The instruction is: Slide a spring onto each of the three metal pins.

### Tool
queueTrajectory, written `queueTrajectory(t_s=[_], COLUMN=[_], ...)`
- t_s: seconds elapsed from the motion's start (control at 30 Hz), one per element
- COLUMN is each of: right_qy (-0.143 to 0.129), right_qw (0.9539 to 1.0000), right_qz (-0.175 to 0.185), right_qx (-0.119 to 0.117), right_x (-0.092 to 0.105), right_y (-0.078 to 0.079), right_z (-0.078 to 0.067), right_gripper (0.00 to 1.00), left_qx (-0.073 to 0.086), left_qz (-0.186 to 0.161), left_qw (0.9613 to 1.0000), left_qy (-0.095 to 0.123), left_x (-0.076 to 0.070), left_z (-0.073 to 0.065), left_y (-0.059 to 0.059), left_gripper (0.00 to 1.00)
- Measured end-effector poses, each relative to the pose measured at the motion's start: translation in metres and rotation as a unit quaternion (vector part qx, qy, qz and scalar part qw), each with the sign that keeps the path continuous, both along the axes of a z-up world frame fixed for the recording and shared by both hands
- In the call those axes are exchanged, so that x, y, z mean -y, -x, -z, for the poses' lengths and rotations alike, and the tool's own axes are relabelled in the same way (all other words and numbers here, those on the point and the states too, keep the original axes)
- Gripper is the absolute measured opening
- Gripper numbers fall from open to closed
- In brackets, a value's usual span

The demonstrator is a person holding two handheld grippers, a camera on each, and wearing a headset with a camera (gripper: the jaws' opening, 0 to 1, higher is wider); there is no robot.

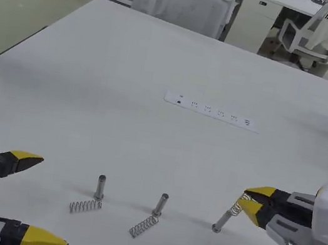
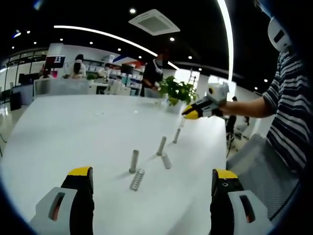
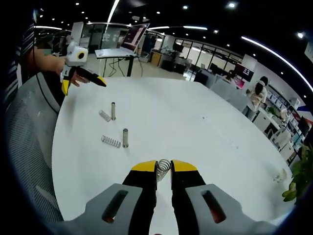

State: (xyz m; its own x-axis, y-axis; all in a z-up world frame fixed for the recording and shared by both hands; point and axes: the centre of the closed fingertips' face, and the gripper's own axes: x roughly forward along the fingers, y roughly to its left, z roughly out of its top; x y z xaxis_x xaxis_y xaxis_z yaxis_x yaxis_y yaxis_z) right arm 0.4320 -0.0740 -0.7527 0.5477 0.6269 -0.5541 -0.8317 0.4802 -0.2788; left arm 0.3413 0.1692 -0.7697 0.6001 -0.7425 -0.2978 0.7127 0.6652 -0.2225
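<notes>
1. The right gripper [image 3: 164, 166] pinches a spring [image 1: 237, 206] between nearly closed fingers, at the top of the tilted right pin [image 1: 221, 222]. It seems to be partly threaded on.
2. The left gripper [image 2: 152, 172] has its fingers spread wide and holds nothing.
3. A second spring [image 1: 86, 205] lies by the left pin [image 1: 100, 186], and a third spring [image 1: 144, 225] by the middle pin [image 1: 161, 204].

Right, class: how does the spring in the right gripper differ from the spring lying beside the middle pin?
The held spring is pinched in the right gripper, off the table; the loose spring lies flat on it. The held spring meets the top of the right-hand pin; the loose spring lies at the foot of the middle pin, not threaded on. Both are small metal coils.
</notes>
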Motion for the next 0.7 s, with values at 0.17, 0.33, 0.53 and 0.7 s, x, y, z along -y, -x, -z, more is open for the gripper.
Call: queueTrajectory(t_s=[0.17, 0.33, 0.53, 0.7], right_qy=[0.002, 0.0, -0.01, -0.009], right_qw=[1.0, 0.9999, 0.9997, 0.9998], right_qz=[0.004, 0.009, 0.013, 0.011], right_qx=[-0.001, -0.006, -0.016, -0.017], right_x=[-0.0004, 0.0005, -0.0003, -0.002], right_y=[-0.002, -0.0053, -0.005, -0.004], right_z=[0.0041, 0.0067, 0.0089, 0.0116], right_gripper=[0.07, 0.07, 0.07, 0.07], left_qx=[0.003, 0.007, 0.008, 0.007], left_qz=[0.001, -0.001, -0.007, -0.009], left_qw=[1.0, 1.0, 0.9999, 0.9999], left_qy=[0.005, 0.005, 0.008, 0.007], left_x=[0.0014, -0.0005, -0.0041, -0.0053], left_z=[-0.0036, -0.0063, -0.0071, -0.006], left_y=[-0.0002, -0.0022, -0.0036, -0.003], left_gripper=[0.98, 0.98, 0.98, 0.98])
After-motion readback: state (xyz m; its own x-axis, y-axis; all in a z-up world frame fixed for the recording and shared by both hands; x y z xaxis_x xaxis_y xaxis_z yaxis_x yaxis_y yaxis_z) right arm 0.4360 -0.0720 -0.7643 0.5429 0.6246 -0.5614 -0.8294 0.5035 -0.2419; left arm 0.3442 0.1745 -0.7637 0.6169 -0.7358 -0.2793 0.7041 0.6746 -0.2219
